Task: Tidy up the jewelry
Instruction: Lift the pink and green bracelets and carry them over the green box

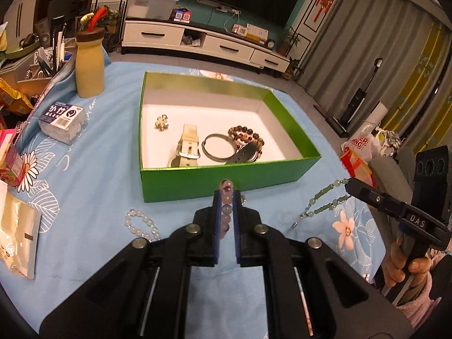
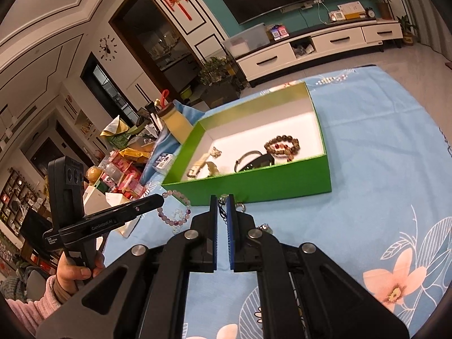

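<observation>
The left gripper (image 1: 226, 195) has its fingers (image 1: 217, 212) pinched on a pink bead bracelet (image 1: 226, 203), held above the cloth just short of the green box's near wall. The right gripper (image 2: 222, 203) has its fingers (image 2: 231, 214) pressed on a green bead chain (image 1: 325, 200), which hangs from the tips toward the cloth.

A blue flowered tablecloth (image 1: 93, 169) covers the table. On it sits the green box (image 1: 226, 180), open, white inside. In the box lie a cream watch (image 1: 186, 147), a thin metal bangle (image 1: 217, 147), a dark strap (image 1: 244, 154), a brown bead bracelet (image 1: 247, 137) and a small gold piece (image 1: 161, 122). A clear bead bracelet (image 1: 141, 224) lies on the cloth, left of the left gripper. A yellow bottle (image 1: 89, 65) stands beyond the box's left corner, near a tissue pack (image 1: 63, 121).
</observation>
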The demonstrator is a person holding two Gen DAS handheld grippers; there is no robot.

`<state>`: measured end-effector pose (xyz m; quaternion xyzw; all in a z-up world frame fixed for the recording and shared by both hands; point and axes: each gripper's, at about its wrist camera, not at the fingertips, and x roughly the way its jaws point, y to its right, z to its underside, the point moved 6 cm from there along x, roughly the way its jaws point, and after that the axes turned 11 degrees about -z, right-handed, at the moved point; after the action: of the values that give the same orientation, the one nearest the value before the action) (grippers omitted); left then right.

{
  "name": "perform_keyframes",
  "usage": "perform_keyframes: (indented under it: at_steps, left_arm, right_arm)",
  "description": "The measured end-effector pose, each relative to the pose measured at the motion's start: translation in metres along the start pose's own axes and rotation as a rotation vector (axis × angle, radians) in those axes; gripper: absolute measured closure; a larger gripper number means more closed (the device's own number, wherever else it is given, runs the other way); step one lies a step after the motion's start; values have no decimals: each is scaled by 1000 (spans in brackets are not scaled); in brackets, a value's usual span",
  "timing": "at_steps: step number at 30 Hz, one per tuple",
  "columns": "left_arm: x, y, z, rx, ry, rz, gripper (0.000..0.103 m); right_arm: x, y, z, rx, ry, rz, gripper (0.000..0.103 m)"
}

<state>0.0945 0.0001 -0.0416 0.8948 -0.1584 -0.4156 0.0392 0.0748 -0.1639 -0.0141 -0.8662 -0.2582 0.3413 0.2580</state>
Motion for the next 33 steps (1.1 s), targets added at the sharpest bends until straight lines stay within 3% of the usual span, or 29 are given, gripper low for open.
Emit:
perform_keyframes:
  at_steps: [21, 33]
  left_arm:
    - [-22, 5, -37, 33, 61, -2, 96]
    - [-15, 14, -67, 57, 76, 12, 96]
  right_arm:
    - [2, -32, -34, -106, 40, -13, 97]
    - [5, -27, -60, -124, 83, -2, 97]
